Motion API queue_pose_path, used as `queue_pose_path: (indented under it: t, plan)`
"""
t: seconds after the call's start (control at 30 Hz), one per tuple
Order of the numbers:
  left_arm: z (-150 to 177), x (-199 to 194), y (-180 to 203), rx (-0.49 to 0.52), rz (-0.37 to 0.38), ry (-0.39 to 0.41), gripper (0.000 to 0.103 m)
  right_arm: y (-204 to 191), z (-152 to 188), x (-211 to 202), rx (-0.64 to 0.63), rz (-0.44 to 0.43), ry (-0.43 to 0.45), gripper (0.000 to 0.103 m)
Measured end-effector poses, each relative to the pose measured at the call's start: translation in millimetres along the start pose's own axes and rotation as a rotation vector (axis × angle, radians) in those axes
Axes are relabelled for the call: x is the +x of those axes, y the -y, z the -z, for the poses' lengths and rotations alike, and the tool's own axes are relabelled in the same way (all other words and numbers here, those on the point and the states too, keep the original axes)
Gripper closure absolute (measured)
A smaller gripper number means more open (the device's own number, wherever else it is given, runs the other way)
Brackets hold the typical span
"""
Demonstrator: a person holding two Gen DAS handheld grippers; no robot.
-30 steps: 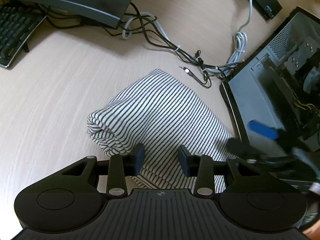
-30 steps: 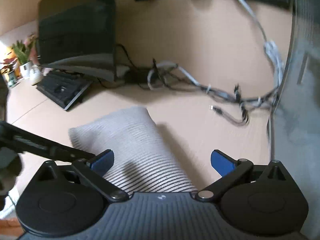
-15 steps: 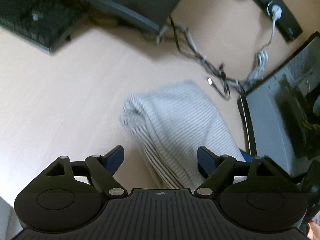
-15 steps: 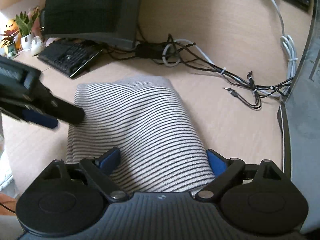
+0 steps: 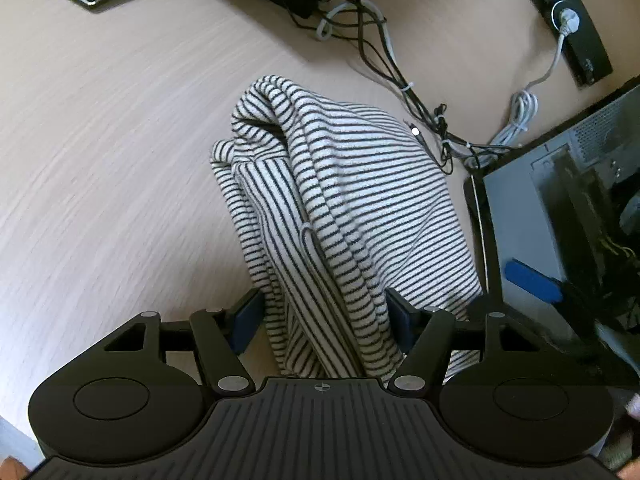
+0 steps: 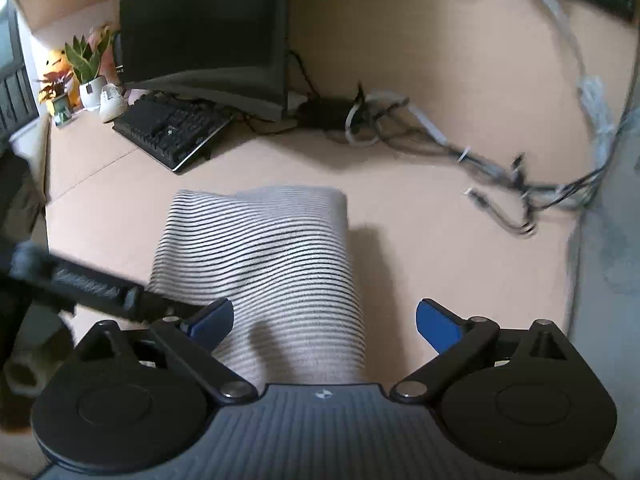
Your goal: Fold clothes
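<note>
A folded black-and-white striped garment [image 5: 360,184] lies on the pale wooden desk [image 5: 100,140]. My left gripper [image 5: 324,314] straddles its near left edge, where the folded layers show. The jaws are closing with the cloth between them, and the pads sit at the cloth without clearly pressing it. In the right wrist view the garment [image 6: 260,248] runs away from my right gripper [image 6: 324,324]. Those jaws stand wide and are opening, with the cloth's near end under them and a gap at the right pad. The left gripper [image 6: 100,292] shows blurred at the garment's left side.
Behind the garment are a monitor [image 6: 204,36], a black keyboard [image 6: 172,128] and a tangle of cables [image 5: 400,76]. An open computer case [image 5: 568,200] stands close on the right. A power strip [image 5: 572,28] and potted plants [image 6: 80,68] sit at the desk's far edges.
The left gripper opened off the garment's top, shifted toward its left edge and lower, and has partly narrowed around the layers. The right gripper stayed open over the near end.
</note>
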State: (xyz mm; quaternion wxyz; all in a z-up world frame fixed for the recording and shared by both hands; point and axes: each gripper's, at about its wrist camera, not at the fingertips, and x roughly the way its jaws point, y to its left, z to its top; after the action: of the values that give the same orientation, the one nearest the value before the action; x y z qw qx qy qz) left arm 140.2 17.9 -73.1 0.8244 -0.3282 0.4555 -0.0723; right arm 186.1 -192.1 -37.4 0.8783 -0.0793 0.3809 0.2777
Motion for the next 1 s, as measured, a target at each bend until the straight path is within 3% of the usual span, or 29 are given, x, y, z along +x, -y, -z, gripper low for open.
queue_pose_path:
  t: [0.1,0.2,0.3,0.47,0.53,0.63,0.8,0.87,1.0]
  plan:
    - [2,-2,-2,0.007,0.01,-0.006,0.036,16,1,30,0.11,-0.063,-0.065,0.002]
    - [2,-2,-6,0.004,0.034,-0.009,0.041,33,7,52,0.283,-0.256,-0.141,0.004]
    - [0,-2,-10,0.002,0.047,-0.01,0.045,28,6,62,0.352,-0.348,-0.133,0.008]
    - [-21,-23,-27,0.011,0.019,0.044,0.053,-5,-21,63,0.314,-0.347,-0.091,0.044]
    - [-37,-36,-36,0.016,0.015,0.077,0.06,-24,-40,65,0.279,-0.37,-0.067,0.044]
    - [-63,-56,-47,0.055,-0.018,0.128,0.061,-52,-64,81,0.246,-0.386,-0.053,0.044]
    - [-107,-65,-86,0.068,-0.065,0.14,0.06,-83,-91,125,0.251,-0.364,-0.051,0.044]
    - [-119,-63,-102,0.069,-0.082,0.142,0.058,-89,-98,141,0.237,-0.348,-0.066,0.044]
    - [-132,-70,-118,0.055,-0.098,0.14,0.042,-98,-105,156,0.166,-0.312,-0.077,0.032]
